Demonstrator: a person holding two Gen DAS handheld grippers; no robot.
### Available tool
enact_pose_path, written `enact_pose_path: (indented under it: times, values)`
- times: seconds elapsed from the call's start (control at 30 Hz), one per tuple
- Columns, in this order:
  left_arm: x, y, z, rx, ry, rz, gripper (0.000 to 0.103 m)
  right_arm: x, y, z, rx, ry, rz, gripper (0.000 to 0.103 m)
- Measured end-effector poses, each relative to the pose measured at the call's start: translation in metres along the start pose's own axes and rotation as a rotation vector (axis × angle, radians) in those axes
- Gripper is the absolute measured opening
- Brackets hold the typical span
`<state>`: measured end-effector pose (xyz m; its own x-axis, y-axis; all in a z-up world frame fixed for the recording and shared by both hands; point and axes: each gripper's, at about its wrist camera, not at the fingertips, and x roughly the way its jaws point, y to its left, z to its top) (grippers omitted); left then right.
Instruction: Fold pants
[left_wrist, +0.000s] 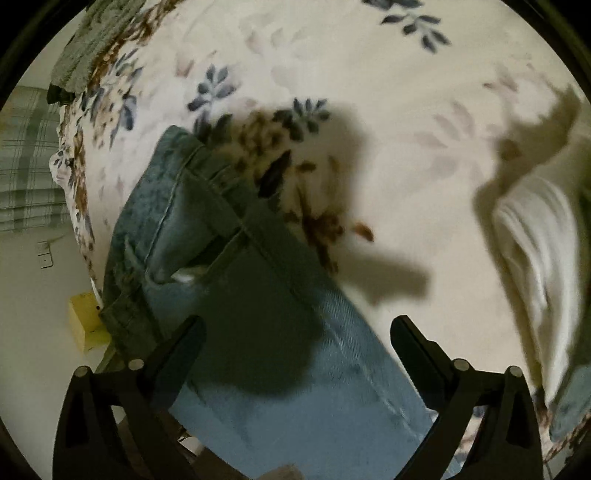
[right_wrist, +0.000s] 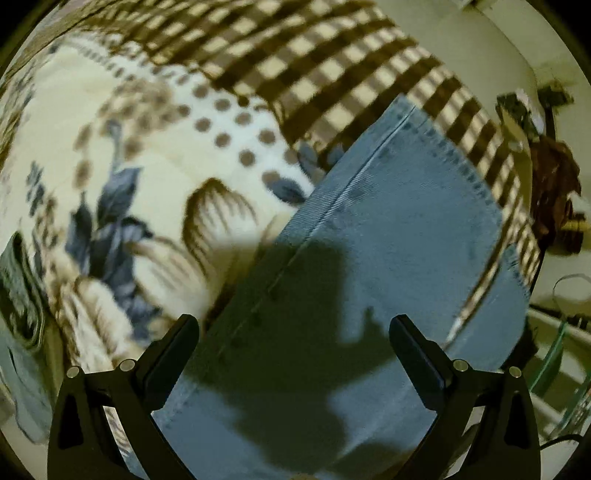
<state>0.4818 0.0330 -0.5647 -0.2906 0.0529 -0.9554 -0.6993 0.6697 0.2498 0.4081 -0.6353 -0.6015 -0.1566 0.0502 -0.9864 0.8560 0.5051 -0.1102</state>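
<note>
your left gripper (left_wrist: 297, 326) points down over the waist end of the jeans (left_wrist: 236, 295), its two black fingers (left_wrist: 184, 343) spread wide with denim showing in the gap between them; nothing is pinched, and the pads stand clear of the cloth. the jeans lie on the floral blanket (left_wrist: 388, 129), running from the waistband at the far left down toward the near edge of the left wrist view. a pocket opening with a pale lining sits just left of the gripper's shadow. further left, past the blanket's edge, a yellow box (left_wrist: 85, 321) stands on the pale floor, and a green plaid cloth (left_wrist: 26, 166) lies beyond it. at the far right of that view a white garment (left_wrist: 535, 277) is blurred.

your right gripper (right_wrist: 293, 325) also points down, its jaws standing wide apart over the hem end of a pant leg (right_wrist: 388, 229); it has hold of nothing. the leg lies diagonally, its stitched hem at the far right, resting partly on the floral part of the blanket and partly on its brown checked border (right_wrist: 332, 66). a dark shadow of the gripper falls across the denim between the fingers.
</note>
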Motion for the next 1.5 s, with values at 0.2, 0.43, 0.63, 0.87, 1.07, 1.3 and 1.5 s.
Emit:
enact_pose_path:
  times: [0.2, 0.43, 0.63, 0.87, 1.07, 1.3, 1.5]
  values:
    - [0.015, 0.015, 0.003, 0.004, -0.014, -0.139, 0.015, 0.021, 0.003, 0.002, 0.018, 0.054, 0.0, 0.078]
    - [-0.031, 0.049, -0.014, 0.012, -0.136, -0.34, 0.0, 0.002, -0.003, -0.018, -0.034, -0.001, 0.044, 0.013]
    - [-0.105, 0.102, -0.028, 0.103, -0.309, -0.51, 0.0, -0.054, -0.029, -0.048, -0.083, -0.081, 0.156, 0.009]
    - [-0.045, 0.122, -0.011, 0.039, -0.028, -0.61, 0.006, -0.092, -0.038, -0.072, -0.165, -0.122, 0.184, 0.009]
    - [-0.013, 0.098, 0.009, 0.005, -0.014, -0.594, 0.042, -0.059, -0.008, -0.059, -0.199, -0.095, 0.14, 0.023]
    - [0.038, 0.053, 0.032, 0.02, 0.034, -0.413, 0.048, -0.004, 0.006, -0.037, -0.139, 0.017, 0.128, 0.068]
    - [0.028, 0.028, 0.018, 0.149, -0.042, -0.243, 0.027, 0.028, 0.004, -0.022, -0.044, 0.087, 0.122, 0.07]
